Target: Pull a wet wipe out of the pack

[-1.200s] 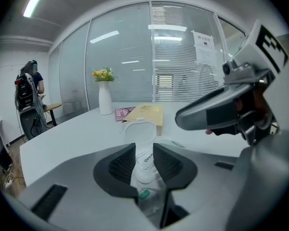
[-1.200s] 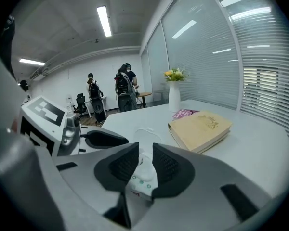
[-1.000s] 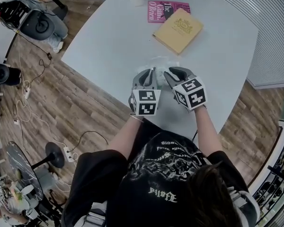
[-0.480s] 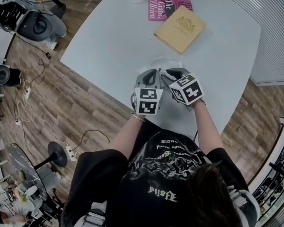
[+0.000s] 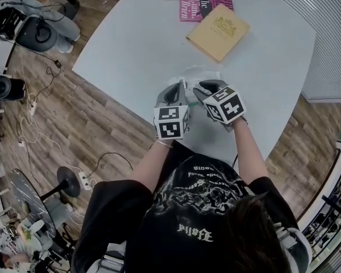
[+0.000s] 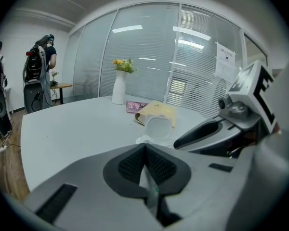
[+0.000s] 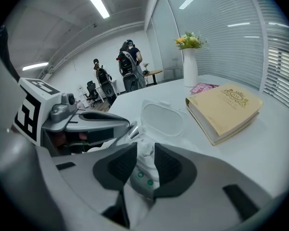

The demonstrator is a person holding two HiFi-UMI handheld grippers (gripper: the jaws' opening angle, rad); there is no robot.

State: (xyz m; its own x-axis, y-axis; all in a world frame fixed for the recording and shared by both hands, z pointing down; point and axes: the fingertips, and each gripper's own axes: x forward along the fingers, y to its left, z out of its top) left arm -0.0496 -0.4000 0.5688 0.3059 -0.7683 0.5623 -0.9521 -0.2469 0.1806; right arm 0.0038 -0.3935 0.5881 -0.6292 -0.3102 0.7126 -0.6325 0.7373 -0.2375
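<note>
The wet wipe pack [image 5: 202, 74] lies on the white table [image 5: 131, 44] near its front edge, its clear lid [image 7: 161, 119] flipped open. A white wipe [image 7: 145, 148] sticks up from the opening. My left gripper [image 5: 179, 87] is shut on the pack's near edge; a thin strip with a green dot shows between its pads [image 6: 161, 165]. My right gripper [image 5: 203, 87] stands open right beside it, over the pack. In the right gripper view the wipe sits between the pads of the right gripper [image 7: 145, 160]. The pack's body is mostly hidden under both grippers.
A yellow book [image 5: 219, 32] lies on a pink book [image 5: 196, 5] at the table's far side, beside a white vase [image 6: 118, 88] with flowers. The table's front edge runs just under my hands. Two people [image 7: 130, 71] stand far off by desks.
My left gripper's jaws have closed and its cube has rolled slightly. My right gripper has dipped a little toward the pack and its jaws stand wider.
</note>
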